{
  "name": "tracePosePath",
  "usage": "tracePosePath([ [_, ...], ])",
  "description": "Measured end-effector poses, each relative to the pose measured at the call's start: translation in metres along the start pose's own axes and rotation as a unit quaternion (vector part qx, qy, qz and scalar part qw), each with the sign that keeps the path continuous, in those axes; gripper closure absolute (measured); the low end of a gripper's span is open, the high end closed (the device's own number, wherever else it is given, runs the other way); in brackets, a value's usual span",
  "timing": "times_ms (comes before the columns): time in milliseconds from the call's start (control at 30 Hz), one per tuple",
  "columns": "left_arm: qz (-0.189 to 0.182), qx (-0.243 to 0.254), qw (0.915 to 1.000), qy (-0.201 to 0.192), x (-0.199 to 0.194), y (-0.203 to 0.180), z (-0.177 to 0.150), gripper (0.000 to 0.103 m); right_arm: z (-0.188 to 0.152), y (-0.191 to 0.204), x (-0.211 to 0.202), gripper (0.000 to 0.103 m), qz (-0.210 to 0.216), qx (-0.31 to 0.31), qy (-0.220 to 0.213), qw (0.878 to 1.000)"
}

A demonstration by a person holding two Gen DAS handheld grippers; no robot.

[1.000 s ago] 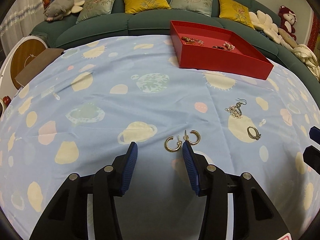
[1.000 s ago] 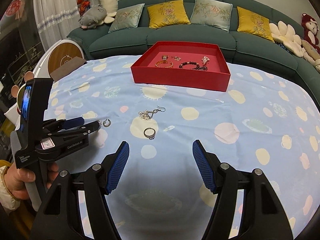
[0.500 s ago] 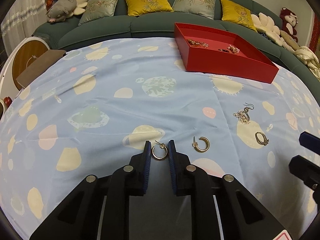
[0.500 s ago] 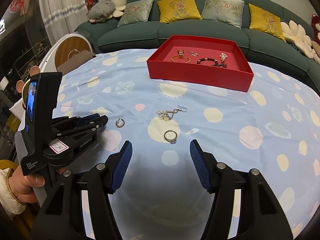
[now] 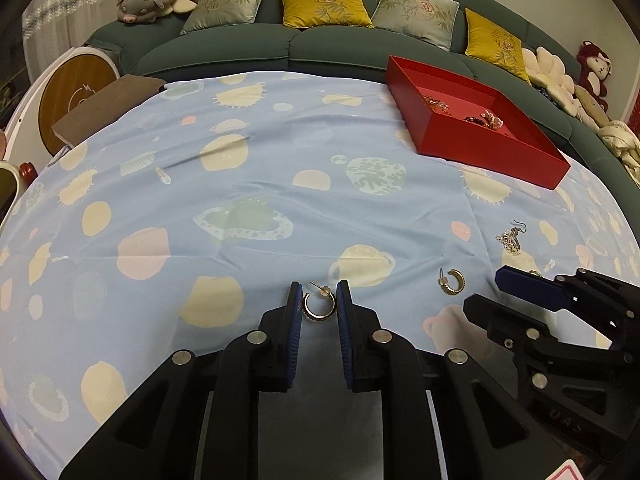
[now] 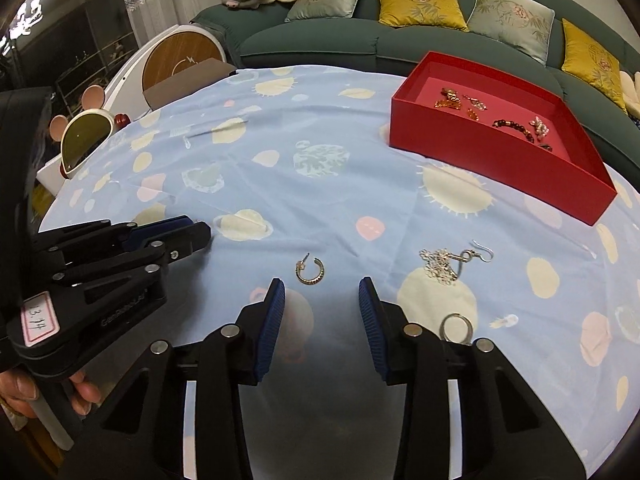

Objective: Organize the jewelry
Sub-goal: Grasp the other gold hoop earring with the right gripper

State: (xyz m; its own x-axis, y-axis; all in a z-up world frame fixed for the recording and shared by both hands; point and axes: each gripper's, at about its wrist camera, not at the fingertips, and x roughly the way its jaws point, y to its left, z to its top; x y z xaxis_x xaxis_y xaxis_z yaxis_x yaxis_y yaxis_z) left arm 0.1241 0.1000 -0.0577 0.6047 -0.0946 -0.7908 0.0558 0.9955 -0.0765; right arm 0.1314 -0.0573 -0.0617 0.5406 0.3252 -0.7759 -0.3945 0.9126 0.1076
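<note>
Blue-padded left gripper: jaws drawn nearly together, pads pressed on either side of a small gold hoop earring; the earring sits between the tips with its post pointing away, over the cloth.
Left hand: fingers wrapped round the black handle at the lower left of the right wrist view.
Second gold hoop earring: lying flat on the cloth, just ahead of the right gripper's tips and apart from them.
Blue-padded right gripper: jaws have just been closing and stand partly apart; nothing between the pads, only cloth below.
Silver ring: on the cloth just beside the right gripper's right finger, partly hidden behind it.
Silver chain with a hook earring: in a loose heap on a pale yellow spot, near the ring and farther from the gripper.
Light blue tablecloth with pale spots: covers the round table, lightly creased.
Shallow red cardboard tray: at the far right of the table, well apart from both grippers; several beaded and gold pieces lie inside.
Dark green sofa with yellow and grey cushions: curves behind the table.
</note>
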Motion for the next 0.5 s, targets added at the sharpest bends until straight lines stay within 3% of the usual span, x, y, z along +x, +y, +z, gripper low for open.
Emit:
tracePosePath([
  [333, -0.009, -0.019, 0.9998, -0.001, -0.010, 0.020, -0.004, 0.089, 0.003, 0.005, 0.016, 0.072, -0.006, -0.010, -0.009, 1.000],
  [400, -0.010, -0.021, 0.9997, -0.001, -0.010, 0.021, -0.004, 0.089, 0.004, 0.007, 0.017, 0.081, -0.011, -0.016, -0.011, 1.000],
  [500, -0.010, -0.019, 0.9998, -0.002, -0.012, 0.020, -0.004, 0.089, 0.006, 0.009, 0.018, 0.087, -0.014, -0.022, -0.011, 1.000],
])
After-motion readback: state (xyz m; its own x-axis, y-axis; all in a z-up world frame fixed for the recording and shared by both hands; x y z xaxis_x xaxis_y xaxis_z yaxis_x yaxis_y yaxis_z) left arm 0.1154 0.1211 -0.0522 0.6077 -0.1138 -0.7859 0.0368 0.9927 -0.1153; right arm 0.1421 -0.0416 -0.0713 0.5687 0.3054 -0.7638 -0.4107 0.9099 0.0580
